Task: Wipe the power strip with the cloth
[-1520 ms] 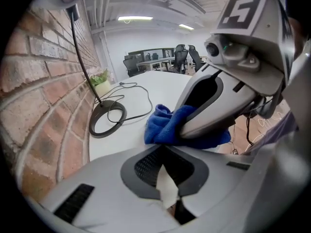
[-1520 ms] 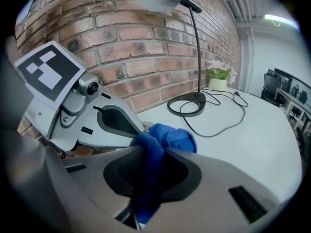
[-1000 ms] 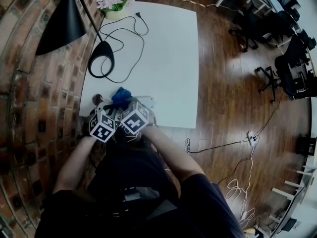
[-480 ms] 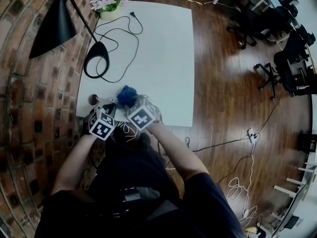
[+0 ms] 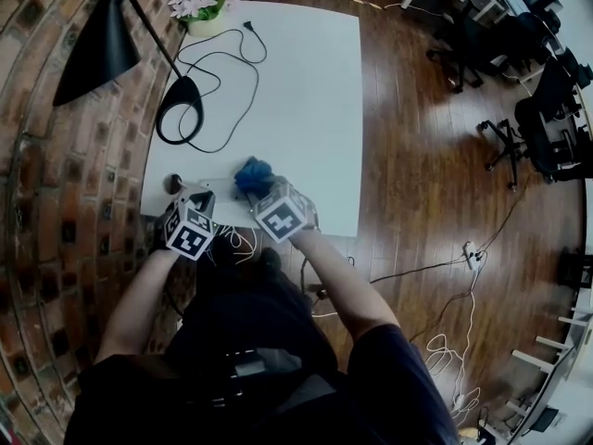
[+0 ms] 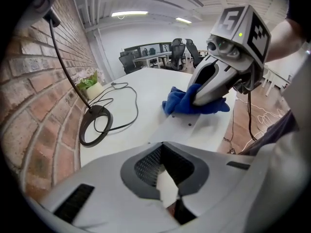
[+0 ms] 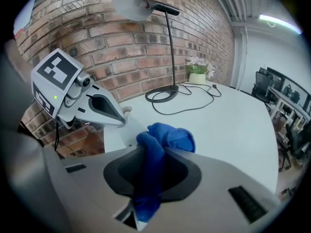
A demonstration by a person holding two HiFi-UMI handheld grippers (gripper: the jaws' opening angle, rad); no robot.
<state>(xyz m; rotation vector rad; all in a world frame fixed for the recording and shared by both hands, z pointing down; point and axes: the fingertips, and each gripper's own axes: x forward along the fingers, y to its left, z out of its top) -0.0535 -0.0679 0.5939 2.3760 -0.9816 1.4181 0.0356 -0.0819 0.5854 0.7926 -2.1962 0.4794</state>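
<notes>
A white power strip (image 5: 218,186) lies along the near edge of the white table (image 5: 296,91). My left gripper (image 5: 204,199) is shut on the strip's left end; in the left gripper view a white piece sits pinched between its jaws (image 6: 167,191), and the strip (image 6: 187,127) runs away from them. My right gripper (image 5: 257,189) is shut on a crumpled blue cloth (image 5: 253,172), which rests on the strip's right part. The cloth (image 7: 167,136) bulges out of the right gripper (image 7: 146,178). The left gripper (image 7: 121,120) shows beside it over the strip (image 7: 114,135).
A black desk lamp with a ring base (image 5: 181,109) and a looping black cable (image 5: 232,63) occupies the table's far left. A flower pot (image 5: 199,3) stands at the far corner. A brick wall (image 5: 65,184) runs along the left. Office chairs (image 5: 528,109) stand on the wooden floor.
My right gripper has slid to the right along the power strip, carrying the blue cloth with it. The left gripper has stayed at the strip's left end.
</notes>
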